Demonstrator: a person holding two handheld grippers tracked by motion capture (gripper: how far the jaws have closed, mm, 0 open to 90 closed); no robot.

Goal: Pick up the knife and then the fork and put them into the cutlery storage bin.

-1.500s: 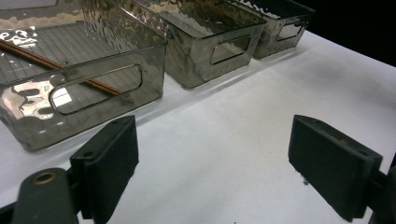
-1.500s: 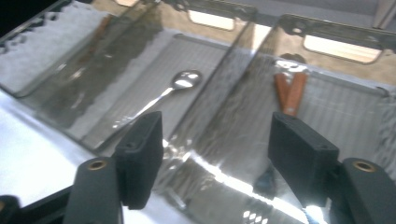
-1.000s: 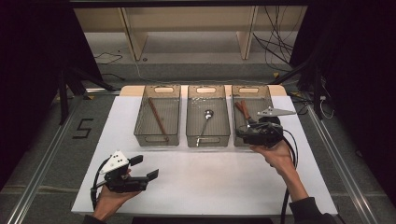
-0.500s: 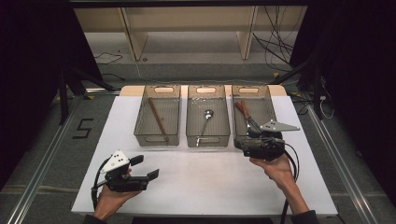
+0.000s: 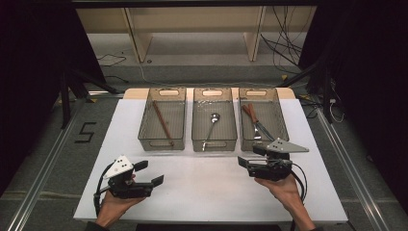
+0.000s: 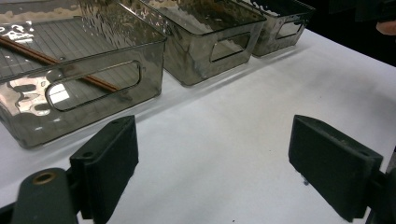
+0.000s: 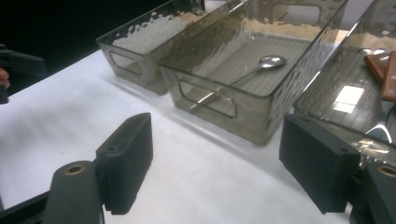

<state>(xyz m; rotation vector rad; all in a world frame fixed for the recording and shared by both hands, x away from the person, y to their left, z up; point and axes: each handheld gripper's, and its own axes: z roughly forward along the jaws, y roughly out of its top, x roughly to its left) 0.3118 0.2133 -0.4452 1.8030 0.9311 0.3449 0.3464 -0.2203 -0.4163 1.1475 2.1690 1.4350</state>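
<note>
Sitting on a white table [image 5: 202,192] from left to right: three smoky clear bins in a row along the far half, with both grippers low over the bare near half. Left bin [image 5: 162,120] holding a brown chopstick [image 5: 163,123], lying slantwise from far left to near right, seen also through the handle slot in the left gripper view [image 6: 70,70]. Left gripper [image 5: 149,174] held in a hand [image 5: 113,207] near the left front corner, jaws wide apart, nothing between them but white tabletop, pointing right and slightly toward the bins. Middle bin [image 5: 214,120] holding a metal spoon [image 5: 210,126], bowl far, handle running near toward the slot. Right bin [image 5: 262,118] holding brown-handled cutlery [image 5: 255,120], likely knives or forks, hard to tell which. Right gripper [image 5: 246,156] just near the right bin's front wall, held by the other hand [image 5: 284,187], jaws likewise spread and empty, aimed left and far so that its own view looks across the middle bin at the spoon [image 7: 268,62]. Judging by this: a sorted state, one kind of utensil per bin, with both tools idle and nothing carried, so either a finished placing step or the pause ahead of a fresh pick. Calling next, probably, for lifting over a bin rim, dropping in with jaws apart, and closing across a thin handle lying flat on the ribbed floor.
</note>
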